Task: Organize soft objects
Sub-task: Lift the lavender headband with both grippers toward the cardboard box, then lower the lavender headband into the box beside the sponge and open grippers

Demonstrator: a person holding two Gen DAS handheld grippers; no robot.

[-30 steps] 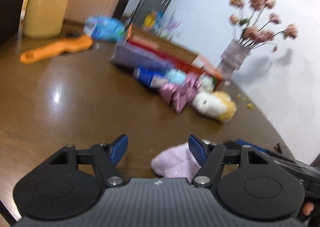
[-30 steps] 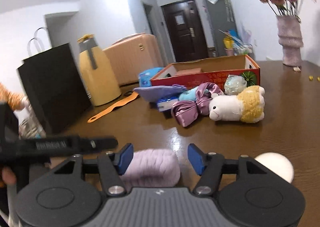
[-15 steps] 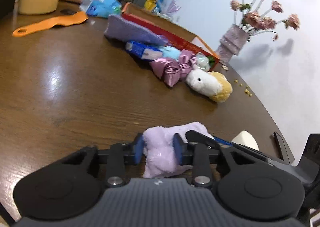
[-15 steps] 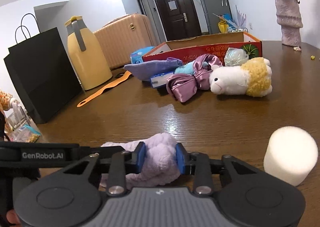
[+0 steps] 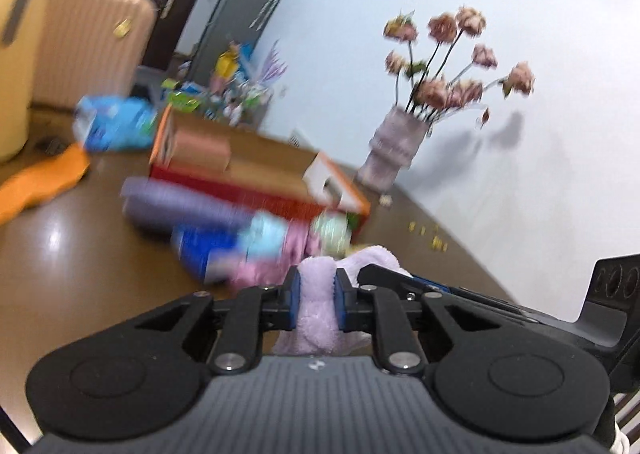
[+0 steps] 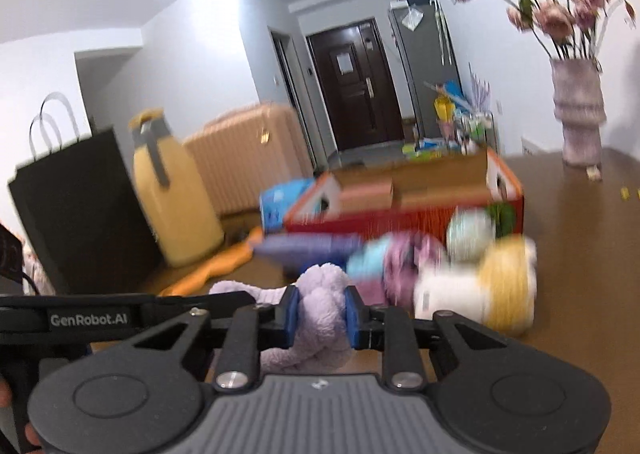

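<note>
Both claws are clamped on the same lilac towel (image 5: 318, 296), one at each end. Left claw (image 5: 317, 304) is pinched narrow, fabric bulging betw the blue pads. Right claw (image 6: 319, 314) has the same narrow squeeze on a fat wad of the towel (image 6: 320, 302). The towel looks lifted off the table (image 5: 80, 254), bunched, with a loose tail hanging under the left claw.

Ahead sits the red cardboard box (image 6: 404, 198), open-topped, w/ a heap in front: purple cloth (image 6: 308, 244), pink satin bow (image 6: 404, 254), white-and-yellow plush (image 6: 476, 290). That's prob the drop zone, though I can't tell for sure.

Risks from here:
- Claws pull apart unevenly, so the plush fabric slips out of one grip, since both hold only a small pinch.
- The hanging tail drags thru the heap and knocks the plush or bow.
- Views are motion-blurred, so it's moving fast; an overshoot could clip the box wall or the flower vase (image 6: 578, 110) far right.
</note>
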